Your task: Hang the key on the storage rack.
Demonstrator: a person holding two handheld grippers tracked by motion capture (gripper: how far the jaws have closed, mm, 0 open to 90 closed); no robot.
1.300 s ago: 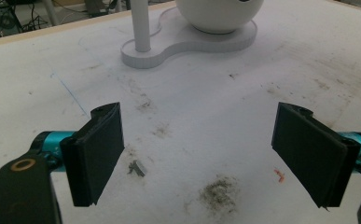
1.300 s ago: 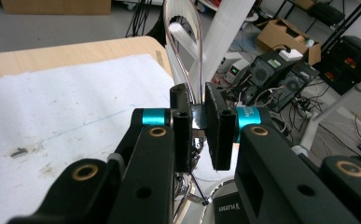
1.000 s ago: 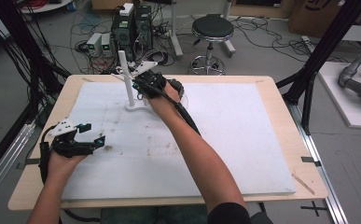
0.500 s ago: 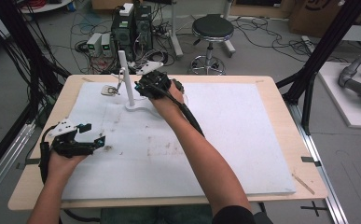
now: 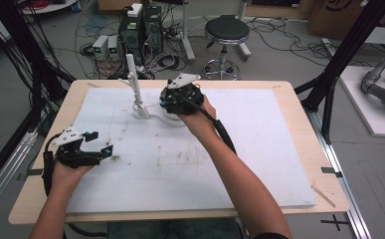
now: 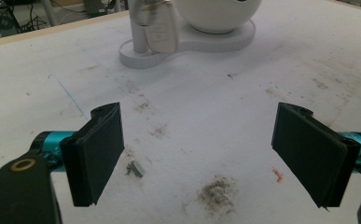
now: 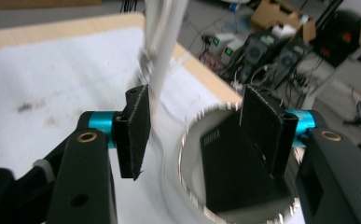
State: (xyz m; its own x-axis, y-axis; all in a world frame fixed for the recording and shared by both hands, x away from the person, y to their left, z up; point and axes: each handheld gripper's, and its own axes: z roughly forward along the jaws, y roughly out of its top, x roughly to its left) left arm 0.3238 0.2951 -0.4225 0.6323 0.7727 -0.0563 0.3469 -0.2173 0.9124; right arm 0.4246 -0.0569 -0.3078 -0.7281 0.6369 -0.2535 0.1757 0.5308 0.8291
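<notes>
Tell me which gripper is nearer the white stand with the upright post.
Right. The right gripper hovers right beside the white stand at the table's far side; the left gripper sits well back toward the near left edge, jaws open.

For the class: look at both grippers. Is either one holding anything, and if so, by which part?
Nothing is held. The left gripper is open above the bare mat; the right gripper is open over the white stand's bowl.
</notes>
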